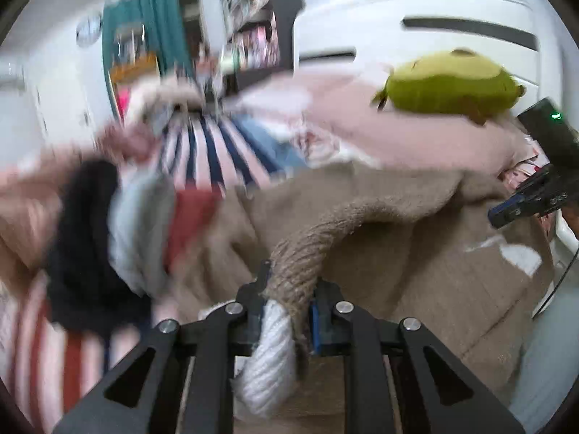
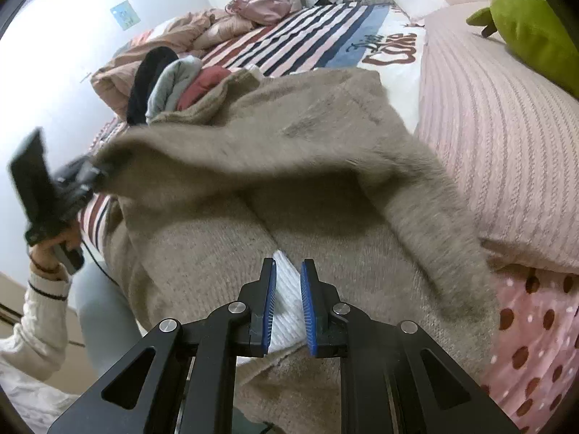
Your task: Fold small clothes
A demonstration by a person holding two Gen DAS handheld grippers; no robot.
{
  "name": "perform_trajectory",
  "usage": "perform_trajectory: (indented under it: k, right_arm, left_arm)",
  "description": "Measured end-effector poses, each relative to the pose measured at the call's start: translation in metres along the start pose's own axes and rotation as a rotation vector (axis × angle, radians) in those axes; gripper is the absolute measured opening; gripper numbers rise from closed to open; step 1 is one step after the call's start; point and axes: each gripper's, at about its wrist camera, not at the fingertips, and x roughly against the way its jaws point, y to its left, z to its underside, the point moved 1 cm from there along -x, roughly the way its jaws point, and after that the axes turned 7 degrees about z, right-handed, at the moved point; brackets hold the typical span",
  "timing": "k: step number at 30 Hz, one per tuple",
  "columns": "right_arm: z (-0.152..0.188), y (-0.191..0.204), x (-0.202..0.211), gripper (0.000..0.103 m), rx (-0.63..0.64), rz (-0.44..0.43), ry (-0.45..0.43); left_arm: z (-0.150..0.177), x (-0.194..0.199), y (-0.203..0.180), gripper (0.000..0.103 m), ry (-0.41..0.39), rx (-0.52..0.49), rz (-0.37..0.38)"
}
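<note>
The beige sweater lay spread on the bed, soft, floppy and fairly bulky, best taken at its edges. Your left gripper pinched a sleeve cuff; your right gripper had its fingers pinching the white-lined hem.

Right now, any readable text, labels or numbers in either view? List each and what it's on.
"Love": large dark red script on the striped bedspread, seen upside down in the right wrist view.
Smaller dark script above it on the same bedspread: too distorted to read.
Small blue picture on the wall: too small to read.
Left wrist view: too blurred, nothing legible.
</note>
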Motion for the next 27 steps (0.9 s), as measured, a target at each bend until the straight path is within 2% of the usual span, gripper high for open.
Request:
perform_trajectory:
  k: [2, 4, 7, 9, 11, 12, 15, 16, 17, 18, 22, 24, 27]
  right_arm:
    - [0.000, -0.001, 0.002, 0.009, -0.003, -0.001, -0.008]
    - [0.000, -0.003, 0.003, 0.009, -0.011, -0.009, -0.015]
    - [0.004, -0.008, 0.003, 0.009, -0.028, -0.020, -0.019]
    - [0.006, -0.011, 0.004, 0.009, -0.040, -0.028, -0.020]
    - [0.008, -0.012, 0.007, 0.010, -0.051, -0.034, -0.027]
    - [0.008, -0.012, 0.010, 0.011, -0.054, -0.039, -0.037]
    - [0.004, -0.004, 0.018, 0.011, -0.047, -0.062, -0.078]
    - [0.002, 0.000, 0.020, 0.011, -0.047, -0.081, -0.091]
    - [-0.002, 0.006, 0.021, 0.011, -0.045, -0.106, -0.107]
    - [-0.005, 0.014, 0.021, 0.011, -0.039, -0.126, -0.123]
    - [-0.023, 0.058, 0.005, 0.011, 0.017, -0.190, -0.152]
    - [-0.024, 0.077, -0.009, 0.011, 0.045, -0.199, -0.125]
    - [-0.017, 0.094, -0.038, 0.011, 0.088, -0.164, -0.038]
  left_arm:
    - [-0.001, 0.013, -0.011, 0.015, -0.008, -0.105, -0.005]
    - [0.010, 0.017, -0.023, 0.016, 0.024, -0.181, -0.007]
    - [0.043, 0.012, -0.035, 0.023, 0.122, -0.187, 0.103]
    - [0.068, 0.009, -0.042, 0.030, 0.204, -0.150, 0.221]
    - [0.083, 0.011, -0.051, 0.053, 0.255, -0.092, 0.307]
    - [0.090, 0.013, -0.052, 0.057, 0.267, -0.054, 0.355]
    - [0.095, 0.032, -0.044, 0.063, 0.225, 0.073, 0.446]
    - [0.093, 0.041, -0.038, 0.069, 0.187, 0.123, 0.477]
    - [0.090, 0.048, -0.031, 0.076, 0.144, 0.161, 0.484]
    - [0.086, 0.053, -0.026, 0.078, 0.115, 0.186, 0.474]
    - [0.072, 0.052, -0.005, 0.080, 0.057, 0.257, 0.352]
    - [0.071, 0.046, 0.001, 0.081, 0.059, 0.295, 0.277]
    - [0.077, 0.042, 0.007, 0.081, 0.055, 0.324, 0.262]
